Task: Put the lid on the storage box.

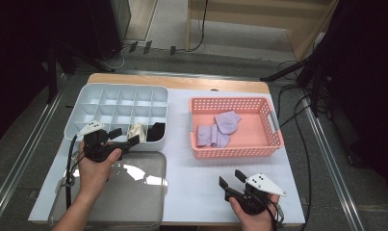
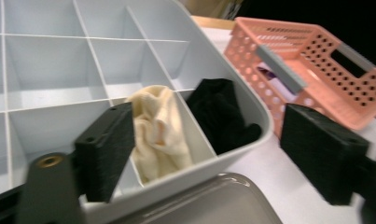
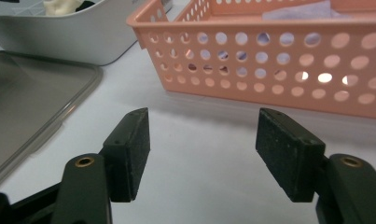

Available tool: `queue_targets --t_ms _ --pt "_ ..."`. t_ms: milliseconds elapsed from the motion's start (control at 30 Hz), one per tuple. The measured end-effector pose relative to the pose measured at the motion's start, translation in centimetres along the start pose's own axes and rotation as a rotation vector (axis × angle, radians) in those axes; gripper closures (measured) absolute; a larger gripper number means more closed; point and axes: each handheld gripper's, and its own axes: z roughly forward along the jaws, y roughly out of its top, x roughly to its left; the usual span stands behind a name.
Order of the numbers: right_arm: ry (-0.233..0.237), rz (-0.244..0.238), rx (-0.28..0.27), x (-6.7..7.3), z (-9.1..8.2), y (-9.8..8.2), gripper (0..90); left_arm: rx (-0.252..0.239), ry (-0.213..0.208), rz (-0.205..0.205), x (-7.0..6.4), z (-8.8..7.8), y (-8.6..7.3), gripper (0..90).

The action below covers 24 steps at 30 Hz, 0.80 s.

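On the cream cloth [image 2: 157, 130], nothing readable.

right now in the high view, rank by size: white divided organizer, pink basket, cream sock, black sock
1. white divided organizer and pink basket: look about alike, too close to rank
2. cream sock and black sock: much smaller, near equal
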Motion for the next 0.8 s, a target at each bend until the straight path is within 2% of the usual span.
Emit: queue_targets --t_ms 67,200,267,567,800 --pt "-0.004 -0.009 0.002 0.2 0.1 0.4 36.5 -0.017 -0.020 0.018 -0.3 -0.5 -0.6 9.2" --pt "-0.004 -0.018 -0.005 0.4 0.5 1.0 36.7 -0.044 -0.031 0.030 -0.7 -1.5 -1.8 3.0" --pt "-0.005 -0.019 -0.005 0.6 0.7 1.3 36.7 -0.049 -0.018 0.041 -0.9 -1.8 -2.3 2.8" --pt "-0.002 -0.029 -0.015 1.0 1.6 2.7 37.9 -0.037 0.000 0.047 -1.0 -2.6 -5.1 2.8" --pt "-0.001 -0.043 -0.016 1.2 2.4 3.7 39.9 -0.006 0.014 0.052 -0.6 -2.2 -7.1 2.7"
